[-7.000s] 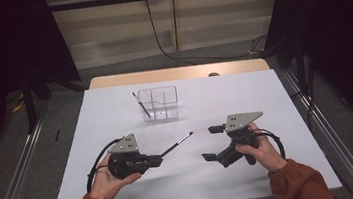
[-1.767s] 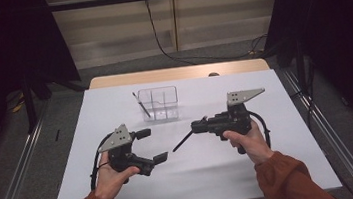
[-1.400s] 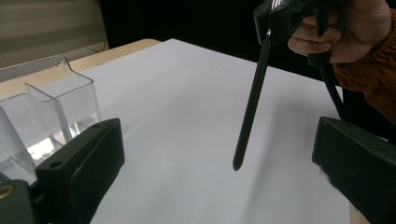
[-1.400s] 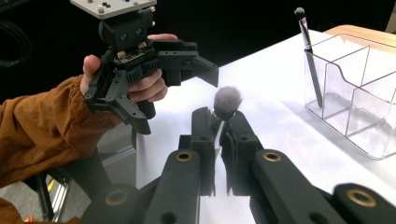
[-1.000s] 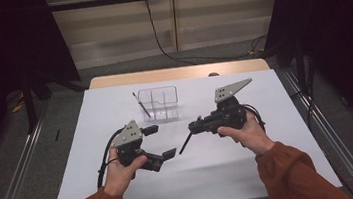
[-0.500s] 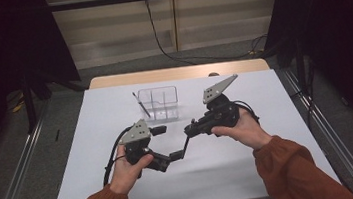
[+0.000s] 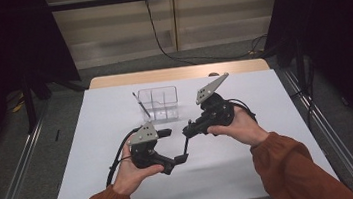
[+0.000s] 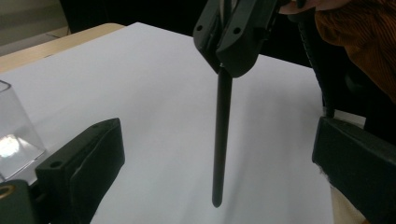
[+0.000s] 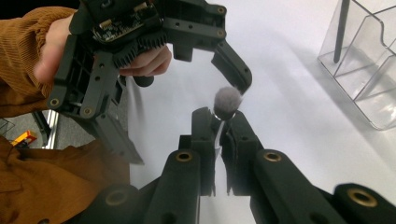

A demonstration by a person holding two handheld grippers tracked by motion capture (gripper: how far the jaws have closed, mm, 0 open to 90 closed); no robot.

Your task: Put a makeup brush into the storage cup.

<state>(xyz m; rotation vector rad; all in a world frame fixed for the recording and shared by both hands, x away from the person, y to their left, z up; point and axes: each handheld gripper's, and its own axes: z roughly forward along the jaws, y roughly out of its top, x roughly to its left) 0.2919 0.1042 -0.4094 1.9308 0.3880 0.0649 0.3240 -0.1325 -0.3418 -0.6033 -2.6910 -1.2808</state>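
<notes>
Here the brush (image 8: 221, 140) hangs from the right claw (image 7: 188, 131), between the left claw's (image 7: 170, 149) parted jaws.

brush (image 8: 221, 135): black handle looking smooth, matt plastic; grey tip (image 9: 227, 101) showing soft and fluffy
organiser (image 7: 160, 103): clear, glossy plastic
surface (image 7: 277, 118): white, matt and smooth, wood showing at the far edge
right claw (image 9: 219, 135): matt black plastic
sleeve (image 7: 293, 166): rust-coloured ribbed cloth

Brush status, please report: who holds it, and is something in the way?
Right gripper shut on brush. Left gripper open, jaws either side of the brush handle. Nothing in the way.
</notes>
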